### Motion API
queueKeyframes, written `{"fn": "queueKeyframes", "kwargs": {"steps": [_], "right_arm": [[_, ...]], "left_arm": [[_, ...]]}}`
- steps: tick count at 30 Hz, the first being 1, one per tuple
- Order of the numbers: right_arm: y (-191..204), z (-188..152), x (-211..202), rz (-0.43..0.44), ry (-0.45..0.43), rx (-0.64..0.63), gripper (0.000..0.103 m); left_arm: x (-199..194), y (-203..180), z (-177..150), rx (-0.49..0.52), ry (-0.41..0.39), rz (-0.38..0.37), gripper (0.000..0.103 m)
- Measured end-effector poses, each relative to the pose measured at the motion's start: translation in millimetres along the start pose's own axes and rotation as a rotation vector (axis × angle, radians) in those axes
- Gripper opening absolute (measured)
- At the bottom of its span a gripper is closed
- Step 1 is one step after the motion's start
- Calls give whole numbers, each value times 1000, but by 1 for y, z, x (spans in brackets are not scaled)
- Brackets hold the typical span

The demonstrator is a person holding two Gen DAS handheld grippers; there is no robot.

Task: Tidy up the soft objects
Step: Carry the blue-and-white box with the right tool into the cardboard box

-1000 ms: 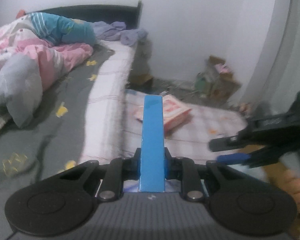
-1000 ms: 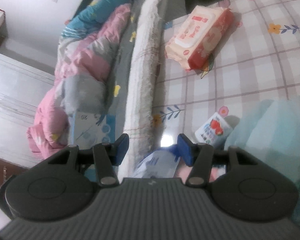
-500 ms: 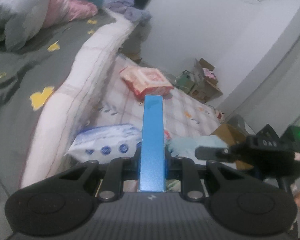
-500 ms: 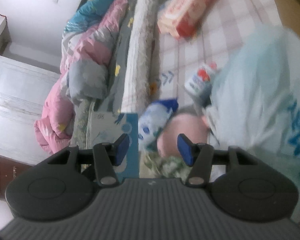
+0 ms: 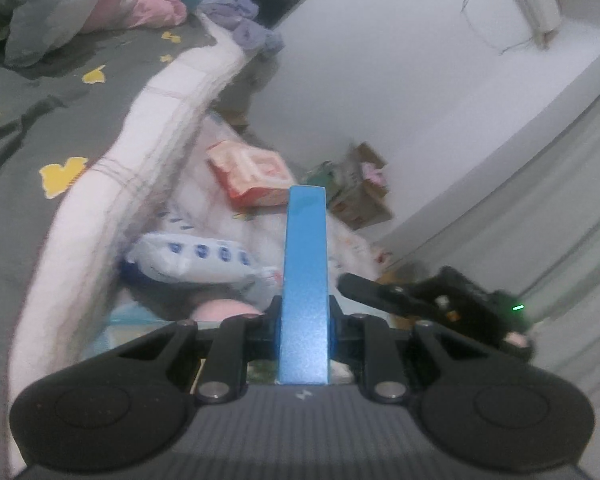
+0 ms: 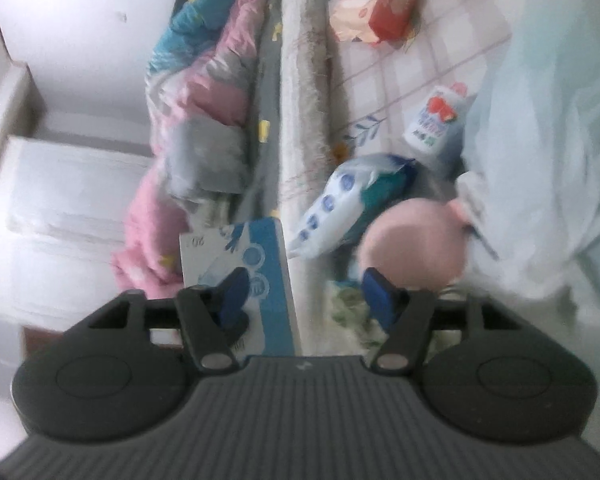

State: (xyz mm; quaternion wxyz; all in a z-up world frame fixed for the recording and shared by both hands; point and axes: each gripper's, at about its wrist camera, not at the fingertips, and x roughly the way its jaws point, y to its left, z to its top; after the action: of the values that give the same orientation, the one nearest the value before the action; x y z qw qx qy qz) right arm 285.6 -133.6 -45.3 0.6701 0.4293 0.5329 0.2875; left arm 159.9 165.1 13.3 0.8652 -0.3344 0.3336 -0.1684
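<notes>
My left gripper [image 5: 304, 216] is shut, its blue fingers pressed together with nothing between them, above a low checked mattress [image 5: 340, 240]. On it lie a white and blue wipes pack [image 5: 196, 256], a red and pink wipes pack [image 5: 252, 172] and a pink soft object [image 5: 220, 310]. My right gripper [image 6: 304, 284] is open and empty, above the pink soft object [image 6: 412, 236], the blue-dotted pack [image 6: 340, 204], a small strawberry tissue pack [image 6: 434, 118] and a pale blue plastic bag [image 6: 540, 120]. It also shows at the right of the left wrist view [image 5: 380, 290].
A bed with a grey sheet [image 5: 60, 120] and a pink and blue quilt [image 6: 204, 100] runs along the left. A blue and white box [image 6: 252, 264] stands by the bed edge. Cardboard boxes [image 5: 360, 184] sit at the far wall.
Both views have shifted over the mattress. The right gripper has come lower and closer to the pink soft object and the blue-dotted pack. Both jaws are unchanged.
</notes>
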Motion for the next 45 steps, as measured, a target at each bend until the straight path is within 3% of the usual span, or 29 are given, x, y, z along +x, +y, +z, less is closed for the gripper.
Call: {"fn": "queueKeyframes", "kwargs": {"steps": [7,11,13,18,24,33,40,45], "right_arm": [[4,-1,-8,186,8,55,73],[11,-4,-19,243,9,46,73],[15,-6,-30,238,-7,15,69],[15,-7,-69,224,-64,-41,49],[0,-6,-118,152,-141,-74,39],[-36,8,-201,-11,-281,-112,35],[-75,37,-244,-143,-344,-111,32],[-99,70,-257,-235,-359,-105,32]], "left_arm": [[-7,-14,-2,-48,1,-137,21],[-2,-27,-5,-35,10,-164,21],[2,-33,-7,-21,20,-171,21],[19,-56,-15,17,59,-188,21],[49,-96,-26,114,115,-174,29],[130,-172,-55,318,252,-107,44],[204,-217,-75,423,379,-59,58],[256,-237,-80,457,430,-11,58]]}}
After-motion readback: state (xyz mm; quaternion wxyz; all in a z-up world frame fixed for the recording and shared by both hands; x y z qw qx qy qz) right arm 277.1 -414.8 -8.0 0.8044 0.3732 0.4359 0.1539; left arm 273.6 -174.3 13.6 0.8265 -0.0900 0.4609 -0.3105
